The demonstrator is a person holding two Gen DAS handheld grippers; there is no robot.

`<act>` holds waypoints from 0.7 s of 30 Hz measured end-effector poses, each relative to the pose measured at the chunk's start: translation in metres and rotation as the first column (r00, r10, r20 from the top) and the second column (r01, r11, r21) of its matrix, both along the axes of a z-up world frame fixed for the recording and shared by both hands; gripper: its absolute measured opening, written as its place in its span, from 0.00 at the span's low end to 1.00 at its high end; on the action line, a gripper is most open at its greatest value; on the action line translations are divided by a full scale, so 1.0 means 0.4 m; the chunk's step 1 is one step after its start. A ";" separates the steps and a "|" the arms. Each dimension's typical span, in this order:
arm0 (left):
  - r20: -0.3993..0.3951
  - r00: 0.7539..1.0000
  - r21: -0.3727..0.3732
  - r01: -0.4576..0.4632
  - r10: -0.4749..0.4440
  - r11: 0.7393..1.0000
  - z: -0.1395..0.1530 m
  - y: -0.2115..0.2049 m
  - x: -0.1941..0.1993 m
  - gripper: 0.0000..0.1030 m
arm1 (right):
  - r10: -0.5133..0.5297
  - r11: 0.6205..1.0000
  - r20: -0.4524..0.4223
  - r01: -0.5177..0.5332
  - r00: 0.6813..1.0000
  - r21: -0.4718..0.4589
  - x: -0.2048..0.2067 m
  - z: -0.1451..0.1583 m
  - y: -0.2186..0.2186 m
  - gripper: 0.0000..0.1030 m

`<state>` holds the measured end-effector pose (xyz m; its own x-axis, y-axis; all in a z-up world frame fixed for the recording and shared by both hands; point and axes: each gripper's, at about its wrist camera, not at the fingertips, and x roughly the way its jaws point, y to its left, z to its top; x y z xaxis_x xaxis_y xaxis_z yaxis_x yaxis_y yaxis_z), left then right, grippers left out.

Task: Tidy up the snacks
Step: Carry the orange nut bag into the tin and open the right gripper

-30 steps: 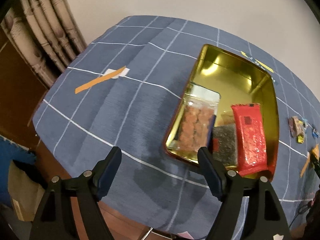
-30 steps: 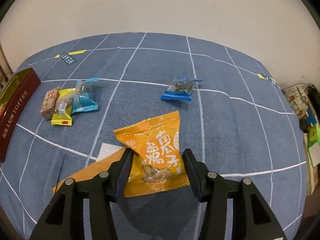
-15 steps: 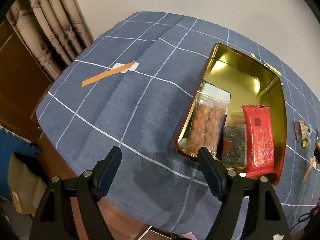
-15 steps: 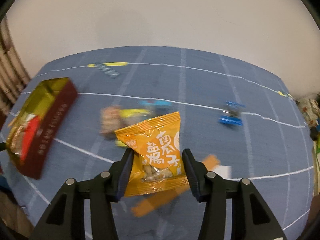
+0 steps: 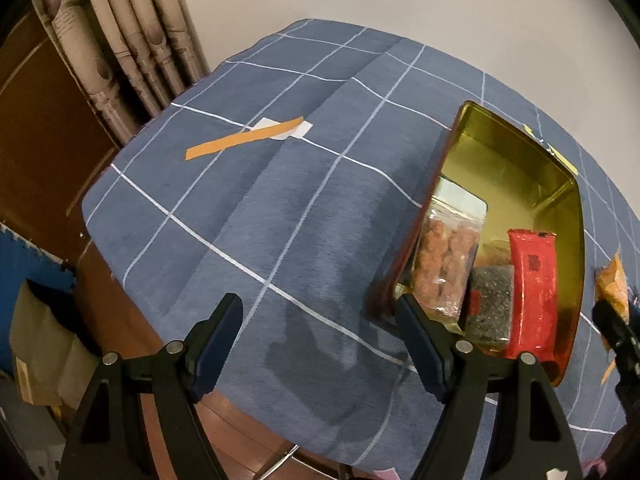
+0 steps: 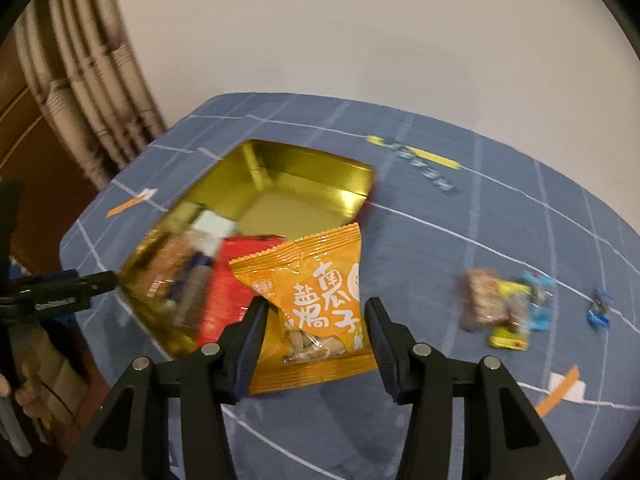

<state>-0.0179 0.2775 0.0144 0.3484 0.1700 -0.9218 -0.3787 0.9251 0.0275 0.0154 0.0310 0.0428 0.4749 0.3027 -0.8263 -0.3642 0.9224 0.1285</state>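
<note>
Plainly, the orange snack packet (image 6: 316,300) hung above the bench (image 6: 500,216), pinched at its lower part between the blue pads of the right tongs (image 6: 314,336), its crimped top edge reaching toward the open gold-lined tin (image 6: 304,184); the packet overlapped the near right corner of that tin in the right wrist view, though whether it was over the tin or only in front of it I could not tell; the view was blurred.

Inside the tin, at its near end, lay a red wrapper (image 5: 534,292), a dark speckled packet (image 5: 490,304) beside it, and a clear bag of brownish pieces (image 5: 446,260) leaning against the left wall; the far half of the tin showed bare gold.

To the right of the tin, on the blue checked cloth, sat a small heap of wrapped sweets (image 6: 504,308), with a blue-wrapped sweet (image 6: 598,312) a little farther right; a strip of orange tape on a white patch (image 6: 560,392) lay near the right tongs, and yellow tape with a dark label (image 6: 424,164) lay beyond the tin.

The left tongs (image 5: 320,340) stood spread wide with nothing between them, above the cloth just left of the tin's near corner; another orange tape strip (image 5: 244,140) lay farther off on the cloth; a patterned curtain (image 5: 132,40) hung past the bench's far left edge.
</note>
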 end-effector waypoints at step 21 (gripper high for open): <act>-0.038 0.999 -0.015 -0.027 0.027 1.000 -0.022 0.013 0.004 0.74 | 0.096 0.995 -0.026 -0.096 0.995 -0.025 0.015 -0.052 0.139 0.49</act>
<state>-0.0162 0.2828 0.0055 0.3087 0.1645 -0.9368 -0.4025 0.9150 0.0280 0.0214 0.0866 0.0221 0.4239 0.3239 -0.8458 -0.4481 0.8866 0.1149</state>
